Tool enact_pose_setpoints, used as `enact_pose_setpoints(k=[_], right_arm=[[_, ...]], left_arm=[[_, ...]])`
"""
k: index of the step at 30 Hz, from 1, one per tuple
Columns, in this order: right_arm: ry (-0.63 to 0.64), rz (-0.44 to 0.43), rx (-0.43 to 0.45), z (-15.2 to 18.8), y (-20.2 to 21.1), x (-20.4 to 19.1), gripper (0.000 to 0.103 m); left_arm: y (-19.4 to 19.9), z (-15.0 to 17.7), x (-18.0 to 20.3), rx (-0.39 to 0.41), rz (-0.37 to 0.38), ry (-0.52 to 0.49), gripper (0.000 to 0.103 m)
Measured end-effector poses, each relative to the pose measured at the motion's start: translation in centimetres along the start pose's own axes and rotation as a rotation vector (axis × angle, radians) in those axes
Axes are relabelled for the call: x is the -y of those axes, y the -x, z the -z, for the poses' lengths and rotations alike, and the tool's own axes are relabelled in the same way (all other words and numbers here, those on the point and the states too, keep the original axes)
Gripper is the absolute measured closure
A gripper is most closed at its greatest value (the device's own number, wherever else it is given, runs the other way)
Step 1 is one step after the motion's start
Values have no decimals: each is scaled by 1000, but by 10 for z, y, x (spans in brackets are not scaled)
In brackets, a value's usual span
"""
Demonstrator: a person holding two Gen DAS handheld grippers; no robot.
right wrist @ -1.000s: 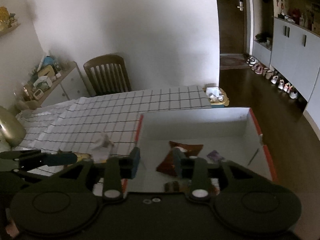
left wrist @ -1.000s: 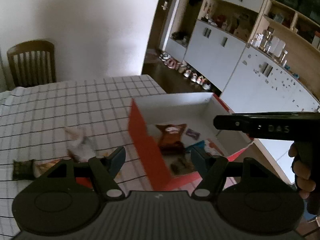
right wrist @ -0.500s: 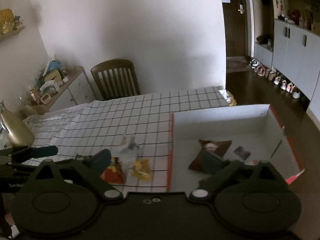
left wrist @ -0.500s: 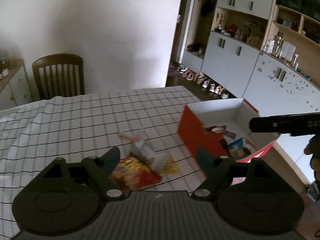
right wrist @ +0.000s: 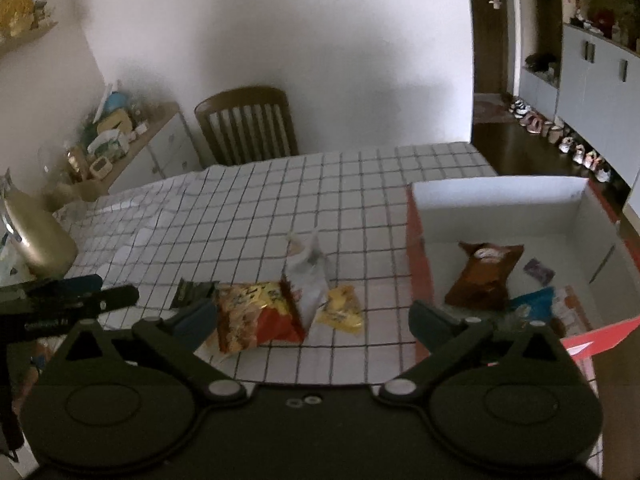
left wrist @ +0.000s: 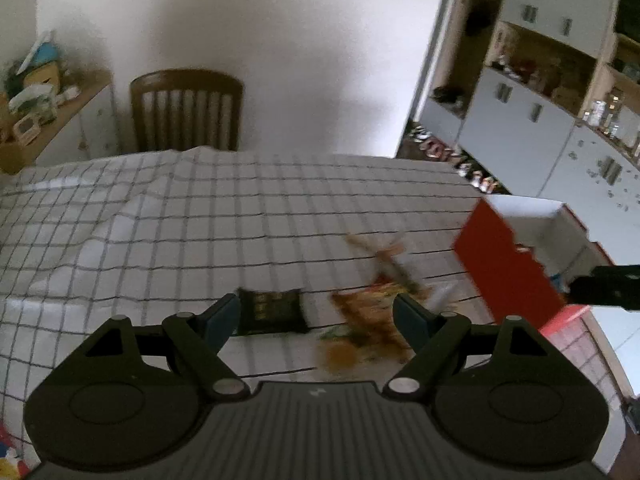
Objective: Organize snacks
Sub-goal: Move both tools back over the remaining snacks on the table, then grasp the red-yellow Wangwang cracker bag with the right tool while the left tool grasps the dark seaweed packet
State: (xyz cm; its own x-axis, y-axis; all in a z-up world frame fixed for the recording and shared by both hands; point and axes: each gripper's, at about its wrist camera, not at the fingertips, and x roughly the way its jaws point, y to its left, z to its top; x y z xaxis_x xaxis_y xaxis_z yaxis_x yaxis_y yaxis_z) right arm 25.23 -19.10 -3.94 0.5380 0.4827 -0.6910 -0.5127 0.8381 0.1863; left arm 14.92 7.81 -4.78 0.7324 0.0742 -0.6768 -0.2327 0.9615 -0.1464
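A red box with white inside (right wrist: 496,194) stands at the table's right end, also in the left wrist view (left wrist: 508,268). In it lie a brown snack bag (right wrist: 482,274), a small purple packet (right wrist: 538,270) and a blue packet (right wrist: 534,304). On the checked cloth lie an orange-red chip bag (right wrist: 256,316), a white bag (right wrist: 306,270), a yellow packet (right wrist: 340,310) and a dark packet (right wrist: 192,292), the last also in the left wrist view (left wrist: 272,310). My left gripper (left wrist: 316,316) is open above the dark packet and chip bag (left wrist: 372,312). My right gripper (right wrist: 312,320) is open and empty above the loose snacks.
A wooden chair (right wrist: 248,128) stands behind the table. A cluttered sideboard (right wrist: 120,140) is at the left, a gold vessel (right wrist: 36,236) at the table's left edge. White cabinets (left wrist: 532,120) and shoes on the floor (right wrist: 560,140) are to the right.
Both grippers have swung left, away from the box and over the loose snacks. The right gripper's jaws have opened wide. Nothing was picked up.
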Motion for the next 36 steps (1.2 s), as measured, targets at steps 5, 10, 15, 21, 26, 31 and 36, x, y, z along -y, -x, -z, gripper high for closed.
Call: enact_pose_setpoints(k=[5,10,15,21,26,31,36], right_arm=[[40,-24,-36,6,-15,-18,0],[39,-19,-78,10,-32,-32,1],[56,-10,-112,13,-47,-43,1],[42,11,-151,11,-67,-49,1],[-23,59,-171,0,-89,-50,2],[-199,119,-205,-13,-118,-46,2],[-408,178,-251,-19,-149,-39,3]], left_arm=[[-22,5,-32,-61,-28,45,19],[-56,7,-44,-150,-12,56,19],[-88,6,-50,-195,-11,57,19],[-121,-3,-48,-226,-21,56,19],[-141,-5,-47,-252,-33,63,19],[-150,-7,-44,-258,-30,57,19],[-159,-10,-44,-265,-37,64,19]])
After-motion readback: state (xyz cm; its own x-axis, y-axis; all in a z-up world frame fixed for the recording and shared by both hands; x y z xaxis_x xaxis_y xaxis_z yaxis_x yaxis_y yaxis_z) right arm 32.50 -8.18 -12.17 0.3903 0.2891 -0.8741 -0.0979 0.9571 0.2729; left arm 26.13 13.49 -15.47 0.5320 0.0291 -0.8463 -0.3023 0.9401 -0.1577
